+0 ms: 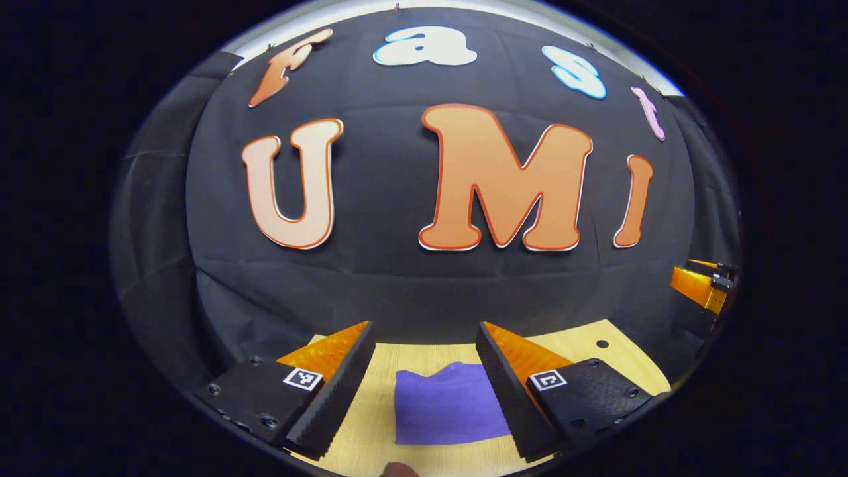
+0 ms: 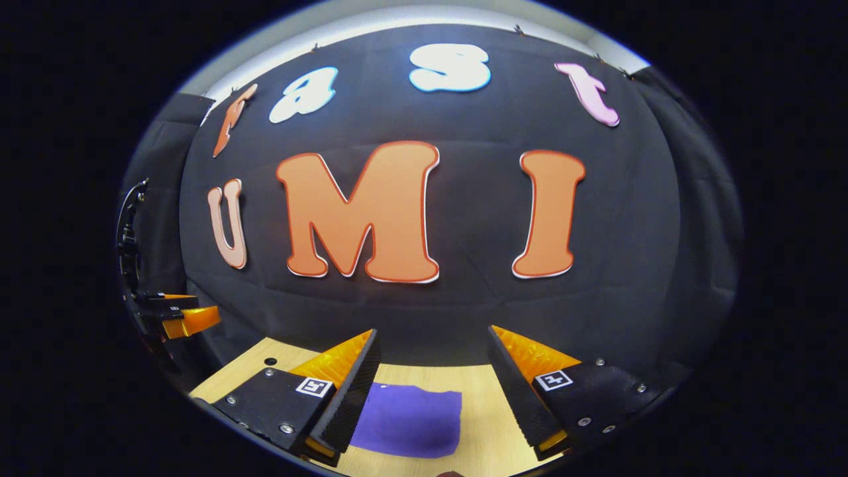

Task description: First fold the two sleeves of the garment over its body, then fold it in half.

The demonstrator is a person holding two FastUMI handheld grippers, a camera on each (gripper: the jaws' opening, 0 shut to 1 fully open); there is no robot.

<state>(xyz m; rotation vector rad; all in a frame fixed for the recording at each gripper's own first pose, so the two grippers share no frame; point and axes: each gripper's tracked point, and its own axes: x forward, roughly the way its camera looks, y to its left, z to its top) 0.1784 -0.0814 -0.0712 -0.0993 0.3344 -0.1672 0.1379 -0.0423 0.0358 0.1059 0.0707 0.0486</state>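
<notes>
Purple cloth, the garment (image 1: 445, 405), lies folded into a neat flat rectangle on the pale wooden tabletop (image 1: 596, 351), close to the black booth wall. Both grippers are held above it, touching nothing. The left gripper (image 1: 424, 391) has its fingers spread wide apart, and the right gripper (image 2: 434, 391) is likewise parted, with the garment (image 2: 407, 421) lying below.

Even, dimmish overhead light, sharp focus, soft shadows, strong fisheye bending at edges.
</notes>
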